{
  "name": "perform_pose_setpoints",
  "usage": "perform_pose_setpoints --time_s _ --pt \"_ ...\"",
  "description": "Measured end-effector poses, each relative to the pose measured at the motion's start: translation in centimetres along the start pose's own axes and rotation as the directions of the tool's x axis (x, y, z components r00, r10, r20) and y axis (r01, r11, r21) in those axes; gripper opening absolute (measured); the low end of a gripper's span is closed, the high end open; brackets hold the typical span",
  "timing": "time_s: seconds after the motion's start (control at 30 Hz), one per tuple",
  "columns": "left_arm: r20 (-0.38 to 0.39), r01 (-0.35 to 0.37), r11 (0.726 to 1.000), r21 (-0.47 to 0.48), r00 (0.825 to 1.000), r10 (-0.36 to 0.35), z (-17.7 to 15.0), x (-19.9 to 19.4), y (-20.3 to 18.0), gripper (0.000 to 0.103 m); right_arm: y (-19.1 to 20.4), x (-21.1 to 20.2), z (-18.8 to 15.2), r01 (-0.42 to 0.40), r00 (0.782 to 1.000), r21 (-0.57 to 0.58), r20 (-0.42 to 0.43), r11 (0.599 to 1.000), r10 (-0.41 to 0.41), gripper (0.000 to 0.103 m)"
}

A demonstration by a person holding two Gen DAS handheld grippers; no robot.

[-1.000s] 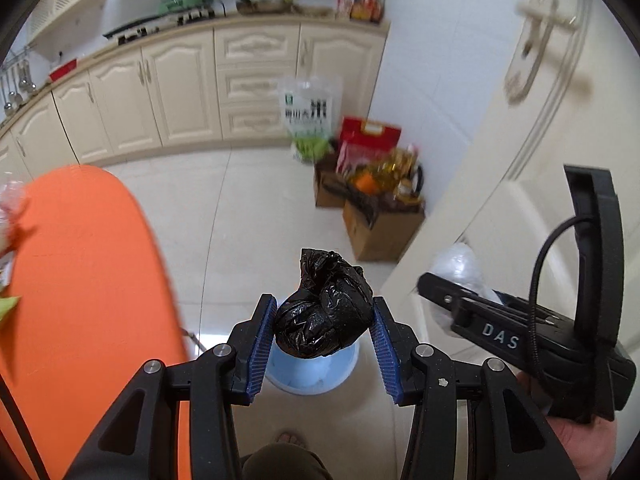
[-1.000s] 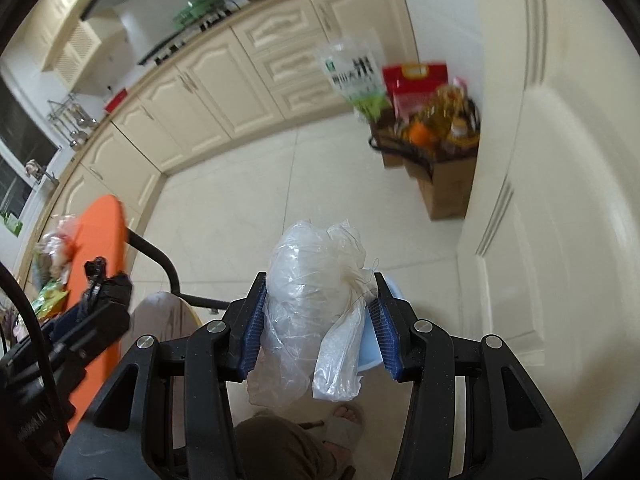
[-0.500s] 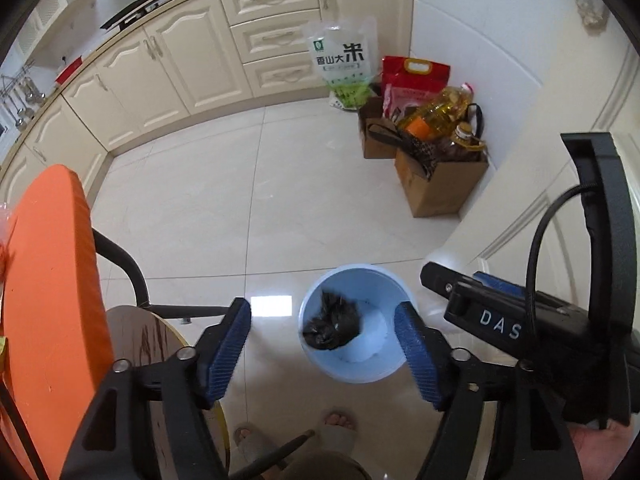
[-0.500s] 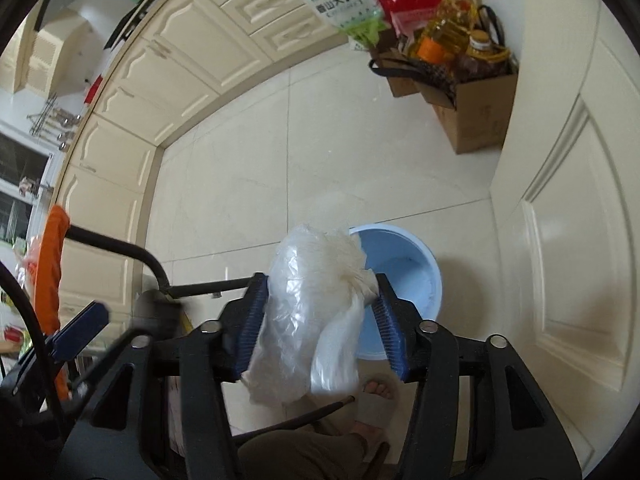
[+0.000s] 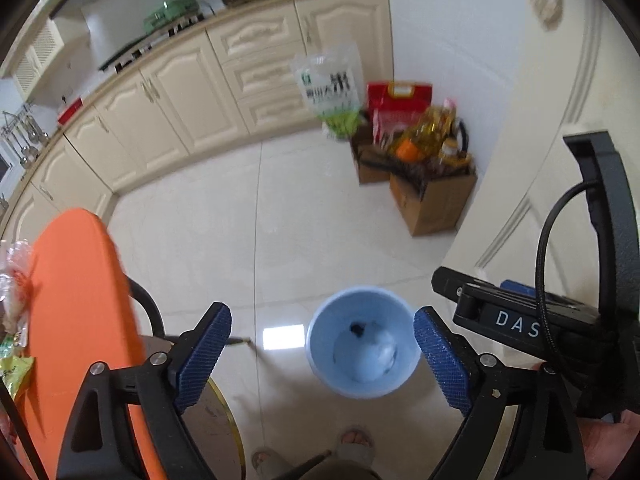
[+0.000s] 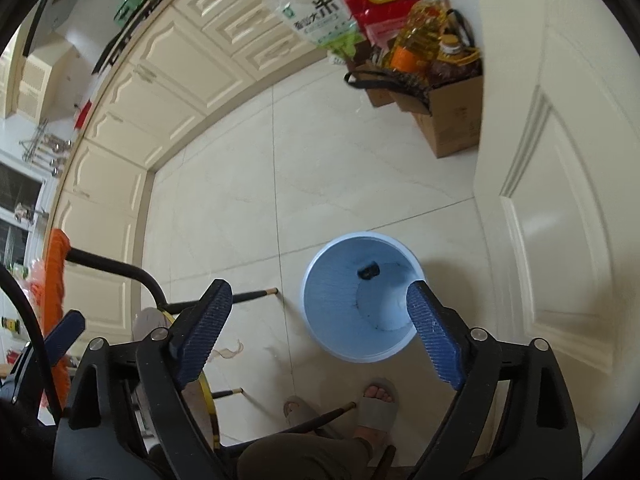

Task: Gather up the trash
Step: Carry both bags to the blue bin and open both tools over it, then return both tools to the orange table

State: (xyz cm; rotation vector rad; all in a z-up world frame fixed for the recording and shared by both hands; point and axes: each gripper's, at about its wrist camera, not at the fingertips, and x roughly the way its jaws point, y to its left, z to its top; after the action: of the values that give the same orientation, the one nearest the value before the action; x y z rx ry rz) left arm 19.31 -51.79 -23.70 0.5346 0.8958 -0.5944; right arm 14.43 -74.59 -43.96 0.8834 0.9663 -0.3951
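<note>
A light blue bin [image 5: 362,350] stands on the tiled floor below both grippers; it also shows in the right wrist view [image 6: 362,296]. Inside it lie a crumpled black bag [image 5: 357,327], also seen in the right wrist view [image 6: 370,271], and a clear plastic bag [image 5: 384,350]. My left gripper [image 5: 322,354] is open and empty above the bin. My right gripper [image 6: 318,332] is open and empty above the bin. The right gripper's body [image 5: 532,320] shows at the right of the left wrist view.
An orange table [image 5: 76,320] with wrappers [image 5: 12,280] is at the left. A stool [image 6: 188,364] stands beside the bin. Cardboard boxes with oil bottles [image 5: 432,176] and rice bags [image 5: 332,88] sit by the cream cabinets [image 5: 180,96]. A door [image 6: 560,200] is at the right. My sandalled feet [image 6: 374,402] are below.
The left gripper opened and dropped the black bag into the bin. Then the right gripper opened and the clear plastic bag fell into the bin.
</note>
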Motion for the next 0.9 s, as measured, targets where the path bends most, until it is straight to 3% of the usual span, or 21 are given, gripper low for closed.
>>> perform_pose_setpoints --time_s 0.2,0.33,0.47,0.6,0.67,0.77,0.9 --pt "0.162 0.003 0.998 -0.063 0.987 0.007 -2.6 -8.0 3.0 0.101 3.4 -7.7 -1.3 -0.034 0.989 -0.031 0.142 0.999 0.038 0.097" --pt "0.272 -0.025 0.987 -0.162 0.960 0.069 -6.3 -14.0 7.8 0.102 8.7 -12.6 -3.2 -0.051 0.972 -0.131 0.222 0.990 0.079 0.098" --pt "0.350 -0.082 0.956 -0.281 0.919 0.182 -11.4 -20.0 12.9 0.102 16.4 -17.0 -6.9 -0.054 0.948 -0.285 0.287 0.957 0.139 0.099" --pt "0.358 -0.160 0.909 -0.386 0.882 0.307 -16.9 -23.6 18.0 0.102 24.0 -19.5 -12.0 -0.018 0.923 -0.432 0.340 0.902 0.181 0.103" --pt "0.347 -0.177 0.886 -0.429 0.873 0.342 -19.2 -24.6 20.2 0.102 27.8 -20.0 -14.7 -0.013 0.916 -0.506 0.339 0.863 0.213 0.103" --pt "0.314 -0.209 0.845 -0.492 0.863 0.396 -22.5 -25.5 23.4 0.102 32.0 -19.8 -18.0 -0.011 0.918 -0.581 0.317 0.814 0.239 0.103" --pt "0.282 -0.236 0.805 -0.544 0.852 0.441 -25.2 -25.9 24.9 0.102 35.9 -18.6 -20.9 -0.004 0.927 -0.645 0.285 0.765 0.245 0.103"
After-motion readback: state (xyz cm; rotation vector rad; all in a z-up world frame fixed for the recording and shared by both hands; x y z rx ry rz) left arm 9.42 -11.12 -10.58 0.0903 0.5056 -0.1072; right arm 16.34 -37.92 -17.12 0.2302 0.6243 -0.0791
